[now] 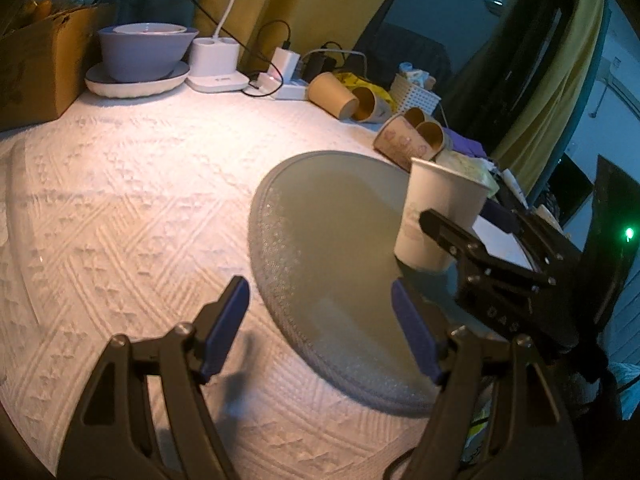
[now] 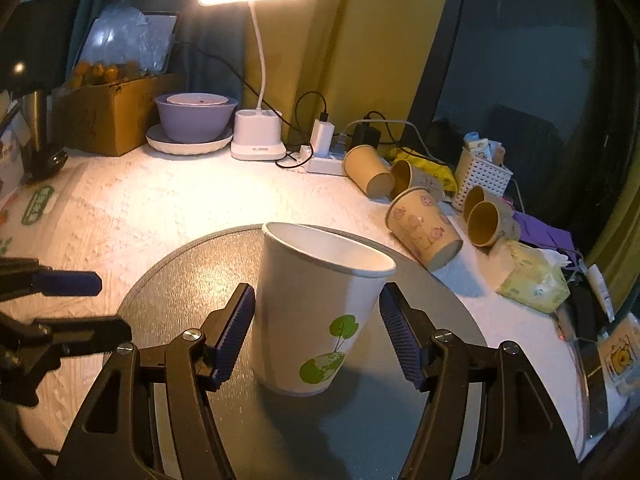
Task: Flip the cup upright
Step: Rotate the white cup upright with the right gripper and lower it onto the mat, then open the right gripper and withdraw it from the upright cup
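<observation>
A white paper cup [image 2: 316, 312] with a green tree-and-globe print stands mouth up on a round grey mat [image 2: 192, 280]. My right gripper [image 2: 316, 320] is open, its blue pads on either side of the cup with small gaps. In the left wrist view the cup [image 1: 436, 216] stands at the mat's [image 1: 332, 240] right side, with the right gripper [image 1: 480, 236] around it. My left gripper [image 1: 320, 332] is open and empty, low over the mat's near-left edge; it also shows in the right wrist view [image 2: 68, 284].
Several brown paper cups [image 2: 424, 232] lie on their sides at the back right. A lit desk lamp [image 2: 256, 136], a purple bowl on a plate [image 2: 192, 120], a cardboard box [image 2: 104, 112], a power strip [image 2: 324, 160], a white basket [image 2: 480, 180] and a tissue pack [image 2: 532, 280] stand around the white tablecloth.
</observation>
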Motion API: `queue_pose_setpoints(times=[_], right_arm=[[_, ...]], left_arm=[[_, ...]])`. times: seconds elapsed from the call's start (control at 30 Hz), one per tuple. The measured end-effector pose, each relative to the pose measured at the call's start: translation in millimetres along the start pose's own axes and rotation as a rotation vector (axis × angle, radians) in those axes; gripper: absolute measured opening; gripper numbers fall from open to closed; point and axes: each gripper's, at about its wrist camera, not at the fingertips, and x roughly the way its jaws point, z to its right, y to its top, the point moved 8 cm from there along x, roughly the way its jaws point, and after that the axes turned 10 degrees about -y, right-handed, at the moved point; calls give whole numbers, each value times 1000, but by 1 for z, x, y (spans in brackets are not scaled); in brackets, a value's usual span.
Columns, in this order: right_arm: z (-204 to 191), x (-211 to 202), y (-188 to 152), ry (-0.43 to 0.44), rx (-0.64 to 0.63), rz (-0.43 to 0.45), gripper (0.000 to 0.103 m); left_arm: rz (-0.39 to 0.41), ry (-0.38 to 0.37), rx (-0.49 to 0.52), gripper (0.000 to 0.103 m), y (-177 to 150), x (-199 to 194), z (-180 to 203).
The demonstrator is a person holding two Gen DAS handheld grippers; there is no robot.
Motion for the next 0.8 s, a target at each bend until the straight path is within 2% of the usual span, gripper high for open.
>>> queue_pose_setpoints(times=[0.23,0.43,0.57,0.8], right_arm=[[0,-9,-16,0,-9,-27,68],[1,-14,-28,6,23,-62,68],[8,-22,-28,28,78,-76,68],[20,-44,-33,51,140,-93,68]], left_arm=[[10,15,27,75,-4,-5,7],[40,47,90,76,-5,-14,18],[56,58,116,87,-5,-22,27],[64,76,161,87,-10,-34,44]])
